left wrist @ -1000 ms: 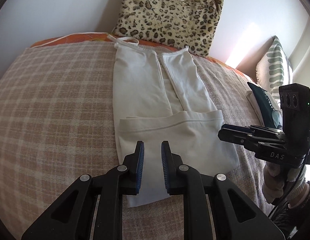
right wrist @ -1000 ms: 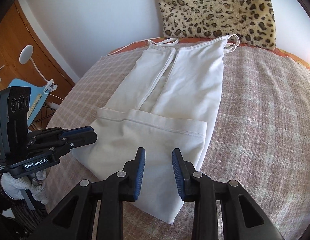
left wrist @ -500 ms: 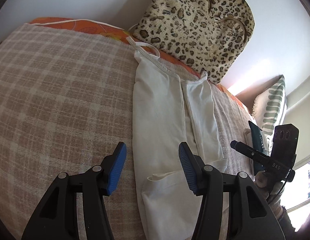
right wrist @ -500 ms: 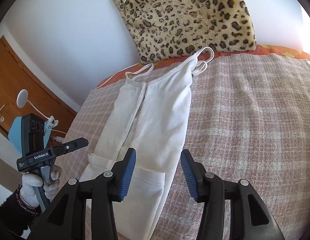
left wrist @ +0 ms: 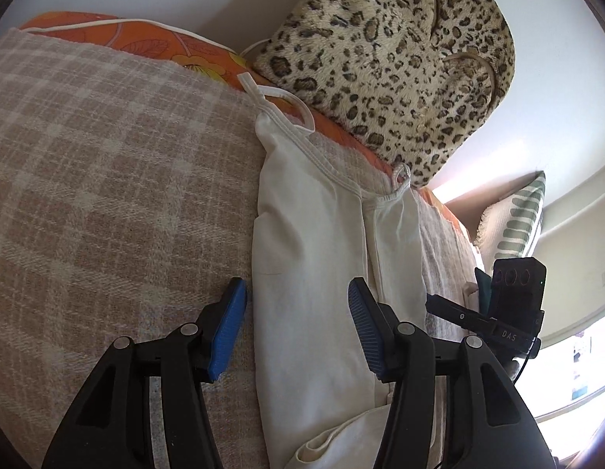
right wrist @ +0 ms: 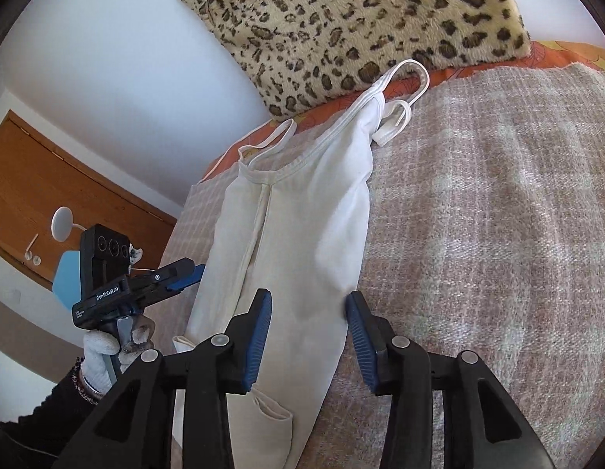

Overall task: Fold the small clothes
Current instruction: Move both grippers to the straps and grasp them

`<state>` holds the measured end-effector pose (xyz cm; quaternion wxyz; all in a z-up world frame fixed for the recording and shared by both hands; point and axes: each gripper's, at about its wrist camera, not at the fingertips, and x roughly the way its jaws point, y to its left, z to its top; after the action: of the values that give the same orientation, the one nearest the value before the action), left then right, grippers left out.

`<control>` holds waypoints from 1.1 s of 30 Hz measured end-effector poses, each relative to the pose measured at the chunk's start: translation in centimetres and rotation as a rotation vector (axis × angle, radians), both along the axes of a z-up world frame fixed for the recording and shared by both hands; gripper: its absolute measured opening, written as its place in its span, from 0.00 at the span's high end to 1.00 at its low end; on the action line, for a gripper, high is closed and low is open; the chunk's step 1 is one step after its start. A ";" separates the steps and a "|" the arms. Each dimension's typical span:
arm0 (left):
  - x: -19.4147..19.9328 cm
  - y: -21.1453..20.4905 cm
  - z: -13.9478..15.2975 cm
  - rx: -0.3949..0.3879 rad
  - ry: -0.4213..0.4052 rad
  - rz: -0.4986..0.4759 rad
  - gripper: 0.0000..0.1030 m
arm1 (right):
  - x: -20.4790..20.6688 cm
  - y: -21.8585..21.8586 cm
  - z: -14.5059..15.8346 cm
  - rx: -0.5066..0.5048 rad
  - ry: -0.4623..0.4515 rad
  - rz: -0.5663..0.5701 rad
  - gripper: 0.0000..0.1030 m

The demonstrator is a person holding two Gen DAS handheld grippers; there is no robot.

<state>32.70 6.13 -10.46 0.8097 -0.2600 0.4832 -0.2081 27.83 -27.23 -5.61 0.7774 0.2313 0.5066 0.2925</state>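
Checked blanket [left wrist: 107, 179]: white strappy top [left wrist: 314, 273] folded lengthwise, hem doubled; left gripper [left wrist: 296, 324], right gripper [right wrist: 308, 328] agape, empty.

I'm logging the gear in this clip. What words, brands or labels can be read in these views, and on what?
"DAS": on the body of the right tongs, left wrist view.
"GenRobot.AI": on the body of the left tongs, right wrist view.
Small white print beneath "GenRobot.AI": too small to read.

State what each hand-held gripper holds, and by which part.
Nothing held: left hand-held gripper and right hand-held gripper stand open over the white strappy cotton top.
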 end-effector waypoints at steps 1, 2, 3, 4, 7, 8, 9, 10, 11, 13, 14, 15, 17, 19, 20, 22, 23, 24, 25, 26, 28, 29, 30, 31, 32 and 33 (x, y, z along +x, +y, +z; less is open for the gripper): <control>0.5 0.0 -0.1 -0.009 0.003 0.008 0.50 | 0.5 0.1 -0.2 0.009 0.003 0.002 0.64; 1.1 0.1 -0.1 -0.022 0.008 0.014 0.51 | 1.1 0.1 -0.3 0.020 0.008 0.000 0.64; 1.7 0.1 -0.2 -0.037 0.013 0.015 0.51 | 1.6 0.1 -0.5 0.034 0.017 -0.005 0.64; 2.3 0.1 -0.3 -0.046 0.020 0.016 0.51 | 2.3 0.0 -0.6 0.045 0.027 -0.012 0.65; 3.8 0.0 -0.4 -0.054 0.024 0.029 0.53 | 4.0 -0.2 -0.5 0.042 0.036 -0.026 0.66; 4.3 -0.2 -0.4 -0.052 0.022 0.026 0.55 | 4.6 -0.3 -0.3 0.034 0.032 -0.026 0.66; 4.8 -0.3 -0.4 -0.053 0.020 0.020 0.57 | 5.2 -0.4 -0.2 0.020 0.027 -0.028 0.66; 5.3 -0.4 -0.5 -0.057 0.023 0.013 0.58 | 5.7 -0.5 -0.1 0.012 0.022 -0.030 0.66; 5.8 -0.4 -0.7 -0.064 0.023 0.011 0.59 | 6.3 -0.7 -0.1 0.014 0.023 -0.032 0.67; 6.7 -0.4 -0.9 -0.085 0.028 0.012 0.60 | 7.4 -1.1 -0.2 0.021 0.027 -0.044 0.67; 7.2 -0.4 -1.0 -0.100 0.034 0.016 0.60 | 8.0 -1.2 -0.2 0.026 0.031 -0.050 0.67; 7.6 -0.3 -1.1 -0.113 0.037 0.024 0.60 | 8.6 -1.3 -0.4 0.034 0.035 -0.056 0.67; 8.3 -0.3 -1.2 -0.128 0.041 0.034 0.60 | 9.5 -1.5 -0.7 0.056 0.045 -0.057 0.66; 8.9 -0.4 -1.1 -0.124 0.034 0.031 0.61 | 10.2 -1.4 -0.8 0.062 0.042 -0.059 0.66; 9.1 -0.6 -1.0 -0.113 0.030 0.029 0.66 | 10.4 -1.3 -0.7 0.057 0.037 -0.060 0.67; 9.5 -0.7 -1.2 -0.095 0.033 0.026 0.76 | 10.8 -1.1 -0.7 0.044 0.030 -0.059 0.72; 9.7 -0.6 -1.4 -0.103 0.038 0.029 0.84 | 10.9 -1.0 -0.7 0.034 0.030 -0.058 0.78; 9.9 -0.5 -1.6 -0.111 0.044 0.033 0.89 | 11.1 -1.0 -0.7 0.030 0.032 -0.060 0.81; 10.1 -0.3 -1.6 -0.115 0.043 0.036 0.91 | 11.2 -1.0 -0.7 0.026 0.031 -0.063 0.87; 10.2 -0.2 -1.6 -0.116 0.039 0.042 0.94 | 11.3 -1.0 -0.7 0.017 0.026 -0.068 0.90; 10.3 0.0 -1.5 -0.123 0.031 0.040 0.95 | 11.4 -1.1 -0.4 0.015 0.012 -0.070 0.92; 10.4 -0.1 -1.3 -0.117 0.025 0.037 0.95 | 11.4 -1.1 -0.2 0.015 0.005 -0.069 0.93; 10.4 -0.2 -1.2 -0.107 0.018 0.034 0.95 | 11.4 -1.1 -0.1 0.004 -0.003 -0.070 0.93; 10.4 -0.2 -1.0 -0.098 0.014 0.029 0.95 | 11.4 -1.0 0.0 -0.008 -0.009 -0.069 0.93; 10.4 -0.3 -0.9 -0.093 0.010 0.023 0.95 | 11.5 -0.9 0.0 -0.023 -0.012 -0.070 0.94; 10.3 -0.4 -0.7 -0.084 0.005 0.020 0.95 | 11.5 -0.8 0.0 -0.032 -0.012 -0.071 0.95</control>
<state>43.04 5.73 -11.19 0.7989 -0.2991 0.4734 -0.2196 39.32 -28.01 -5.62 0.7939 0.2351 0.4979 0.2579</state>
